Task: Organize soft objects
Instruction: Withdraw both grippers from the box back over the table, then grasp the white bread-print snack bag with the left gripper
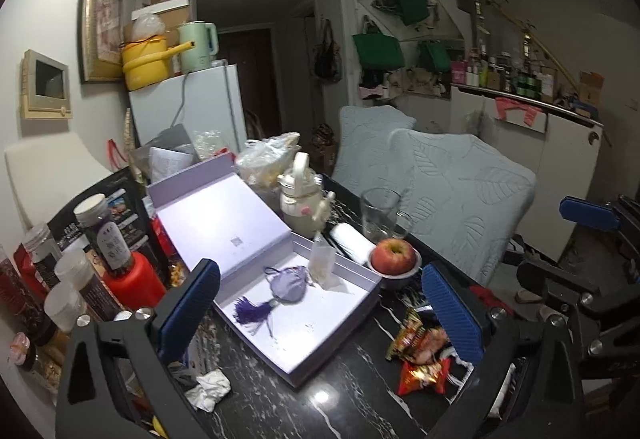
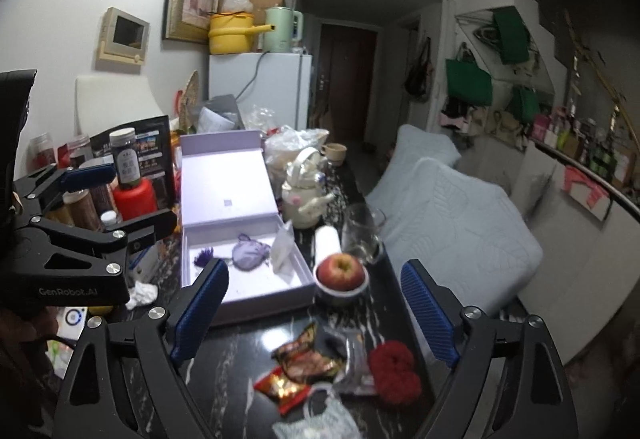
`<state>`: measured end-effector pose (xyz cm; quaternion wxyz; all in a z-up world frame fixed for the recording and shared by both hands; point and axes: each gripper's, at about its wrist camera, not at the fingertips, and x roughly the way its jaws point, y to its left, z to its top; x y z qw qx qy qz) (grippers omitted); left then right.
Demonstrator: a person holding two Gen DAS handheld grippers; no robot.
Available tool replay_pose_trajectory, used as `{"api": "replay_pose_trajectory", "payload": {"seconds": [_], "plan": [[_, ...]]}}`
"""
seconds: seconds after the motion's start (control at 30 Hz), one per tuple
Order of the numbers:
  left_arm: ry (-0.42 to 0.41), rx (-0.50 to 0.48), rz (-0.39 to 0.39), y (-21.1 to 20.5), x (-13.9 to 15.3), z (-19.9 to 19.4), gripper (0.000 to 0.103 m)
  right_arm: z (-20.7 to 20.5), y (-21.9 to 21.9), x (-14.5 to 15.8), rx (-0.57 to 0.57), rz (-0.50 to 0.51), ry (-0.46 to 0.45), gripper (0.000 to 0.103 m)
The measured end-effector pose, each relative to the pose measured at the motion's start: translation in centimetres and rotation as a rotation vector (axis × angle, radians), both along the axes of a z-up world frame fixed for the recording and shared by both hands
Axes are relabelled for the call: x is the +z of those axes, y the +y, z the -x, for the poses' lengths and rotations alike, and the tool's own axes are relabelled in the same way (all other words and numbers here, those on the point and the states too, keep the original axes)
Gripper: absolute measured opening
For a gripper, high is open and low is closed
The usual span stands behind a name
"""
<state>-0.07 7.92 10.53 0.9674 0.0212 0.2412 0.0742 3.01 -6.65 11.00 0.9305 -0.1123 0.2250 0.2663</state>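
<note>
Left gripper [image 1: 320, 311]: I hold its jaws spread wide, nothing between the pads, above the box's near edge.
Right gripper [image 2: 316, 315]: my jaws stand apart, empty, over the snack packets [image 2: 304, 363].
Lavender box [image 1: 352, 303]: open on the black marble table [image 1: 332, 399].
Purple pouch [image 1: 288, 281]: inside the box, tassel [image 1: 250, 311] beside it.
White sachet [image 1: 322, 265]: leaning in the box, just beside the pouch.
Red scrunchie [image 2: 394, 367]: on the table by my right finger.

Lived-in home, small flat: white fridge [image 1: 188, 107] topped with kettle [image 1: 198, 45] and yellow pot [image 1: 146, 59], framed picture [image 1: 100, 19], cushioned seats [image 1: 460, 195], hanging tote bags [image 1: 376, 49], cluttered dark marble table [image 1: 320, 391].
</note>
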Motion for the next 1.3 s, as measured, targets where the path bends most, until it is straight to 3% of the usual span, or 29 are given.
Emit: {"api": "replay_pose_trajectory", "payload": {"seconds": [0.37, 0.73, 1.3], "plan": [[0.079, -0.13, 0.067, -2.8, -3.2, 1.7, 0.103, 3.7, -4.3, -3.1, -0.046, -0.006, 0.047, 0.091], [0.156, -0.171, 0.132, -4.6, -8.0, 2.4, 0.103, 5.4, -6.7, -7.0, -0.107, 0.016, 0.101, 0.091], [0.277, -0.325, 0.136, -9.6, -14.5, 0.9, 0.103, 5.2, -11.2, -13.5, -0.184, -0.023, 0.233, 0.091]]}}
